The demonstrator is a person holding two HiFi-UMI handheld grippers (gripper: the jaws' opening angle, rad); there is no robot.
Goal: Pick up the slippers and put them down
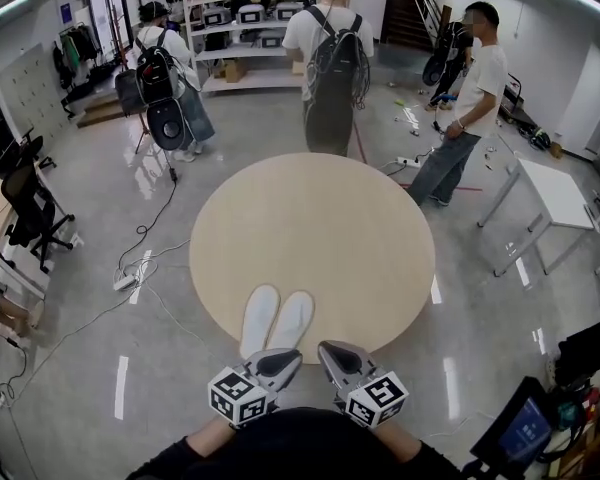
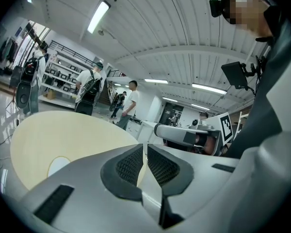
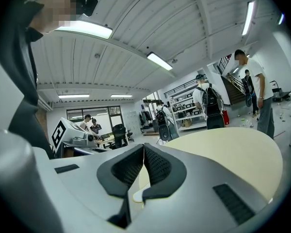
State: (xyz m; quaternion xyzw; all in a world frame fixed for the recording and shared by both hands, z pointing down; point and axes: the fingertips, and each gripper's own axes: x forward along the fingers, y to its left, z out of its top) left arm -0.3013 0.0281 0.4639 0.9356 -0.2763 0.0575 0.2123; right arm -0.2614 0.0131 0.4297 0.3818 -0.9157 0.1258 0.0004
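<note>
We look steeply down on a pair of white, flat, soft slippers (image 1: 276, 320). They lie side by side on a round, pale beige wooden table (image 1: 320, 218), toes pointing to the far side and heels just inside the near rim. That spot puts them within easy reach of us, with no stretch across the top. Our left gripper (image 1: 288, 360), grey with a black-and-white marker cube, is held at the slippers' heels. Its own view shows its two black ribbed pads (image 2: 131, 165) pressed together with nothing between them. Our right gripper (image 1: 330, 352) sits just to the right of it, a little right of the right slipper's heel, its pads (image 3: 127, 168) likewise closed on nothing. Both point nearly level toward the far side and stay close to our body. Slippers flat on the table and both claws empty would fit a pair about to be lifted or a pair already set back down; we cannot tell which. The table's far half and its left and right parts are bare, so there is free room every way but near. There the rim lies close behind the heels, and we judge a nudge toward us could tip a slipper off. Standing people (image 1: 330, 68) are beyond the far edge, well apart from the table, and cables (image 1: 145, 258) trail over the glossy grey floor (image 1: 100, 348) at the left.
</note>
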